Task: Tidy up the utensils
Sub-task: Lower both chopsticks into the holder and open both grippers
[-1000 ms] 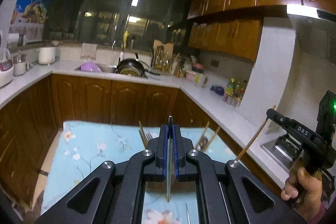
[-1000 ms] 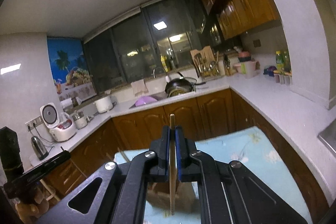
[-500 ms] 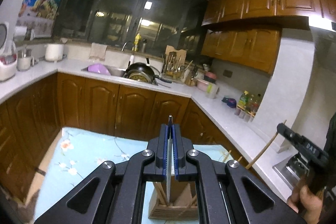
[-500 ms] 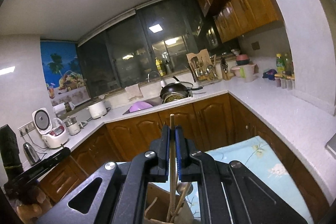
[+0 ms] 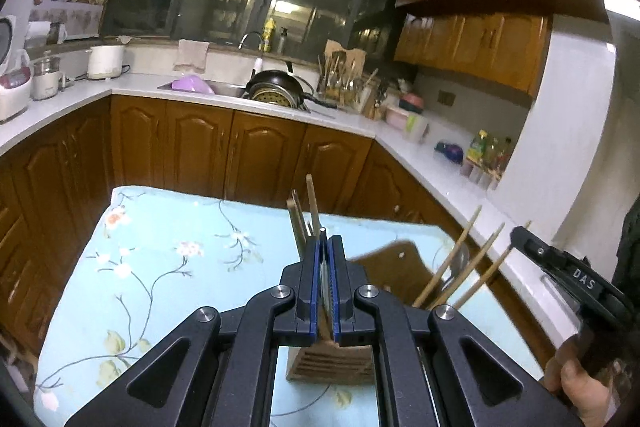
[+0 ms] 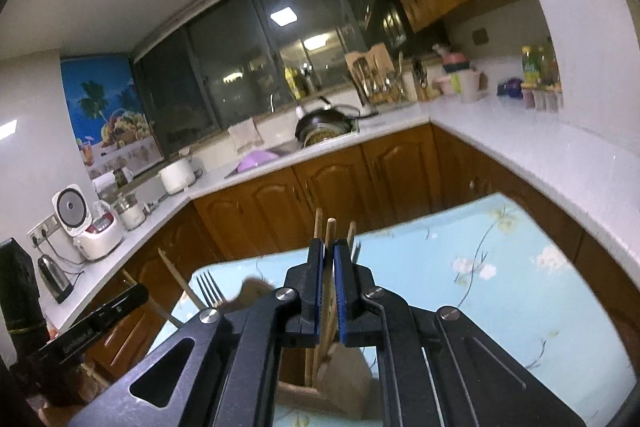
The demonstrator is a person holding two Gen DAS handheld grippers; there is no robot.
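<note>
A wooden utensil holder stands on the table's light blue floral cloth. My left gripper hangs just above it, shut on a thin metal utensil that points down into the holder. Wooden sticks rise from the holder behind the gripper, and more chopsticks lean out to the right. My right gripper is shut on a wooden chopstick whose lower end reaches into the holder. A fork stands at the holder's left side. A hand carries the right gripper.
Brown cabinets with a white L-shaped counter ring the table at close range. A sink with a black pan is at the back, a rice cooker and a kettle are on the left, and bottles are on the right.
Both grippers have come down toward the table. The holder has come into view under them. The right gripper's chopstick now stands among the holder's sticks.
</note>
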